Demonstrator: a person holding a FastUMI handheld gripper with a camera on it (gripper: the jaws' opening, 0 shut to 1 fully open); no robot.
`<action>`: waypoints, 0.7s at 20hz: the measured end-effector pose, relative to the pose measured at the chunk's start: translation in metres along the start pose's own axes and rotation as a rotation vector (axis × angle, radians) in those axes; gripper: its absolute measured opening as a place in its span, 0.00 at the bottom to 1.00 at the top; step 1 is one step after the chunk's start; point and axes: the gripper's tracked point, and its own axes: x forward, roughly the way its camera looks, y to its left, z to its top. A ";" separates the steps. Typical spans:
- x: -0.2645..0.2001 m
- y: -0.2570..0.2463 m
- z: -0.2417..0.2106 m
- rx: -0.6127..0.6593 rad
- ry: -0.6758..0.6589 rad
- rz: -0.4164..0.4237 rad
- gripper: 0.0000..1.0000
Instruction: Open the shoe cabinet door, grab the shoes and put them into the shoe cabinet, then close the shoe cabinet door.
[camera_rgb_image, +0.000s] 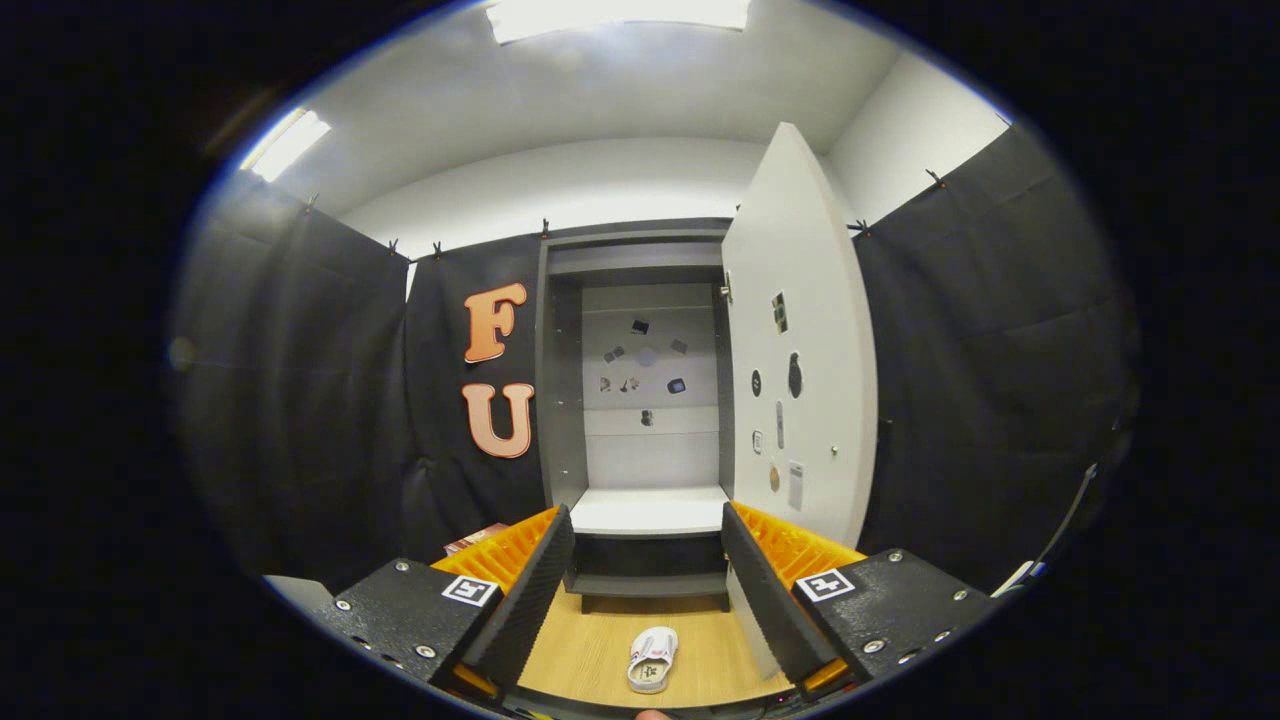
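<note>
Black cloth walls enclose a booth under a white ceiling with two bright light panels; a light wooden floor runs forward to one tall grey shoe cabinet set against the back cloth. One white cabinet door stands swung open on the cabinet's right side, its inner face toward the camera and carrying several small dark stickers and fittings. One white slip-on shoe with faint reddish markings lies flat on the wooden floor, opening upward, between the two fingers and well short of the cabinet's foot. Inside the cabinet, a pale back panel bears a scatter of small dark patches, too small to identify; below it, one white shelf lies bare, and a dark lower compartment beneath it shows no visible contents. The gripper has its two ribbed fingers spread wide apart, holding nothing, with the cabinet opening framed in the gap between them. Each finger mount carries one square black-and-white marker tag. A reddish-brown object left of the cabinet's base is partly hidden and cannot be identified.
</note>
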 end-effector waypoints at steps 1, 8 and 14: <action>0.001 0.003 -0.005 -0.001 0.001 0.000 0.93; 0.017 0.018 -0.025 0.019 0.008 -0.057 0.93; 0.029 0.028 -0.035 -0.056 0.026 -0.081 0.93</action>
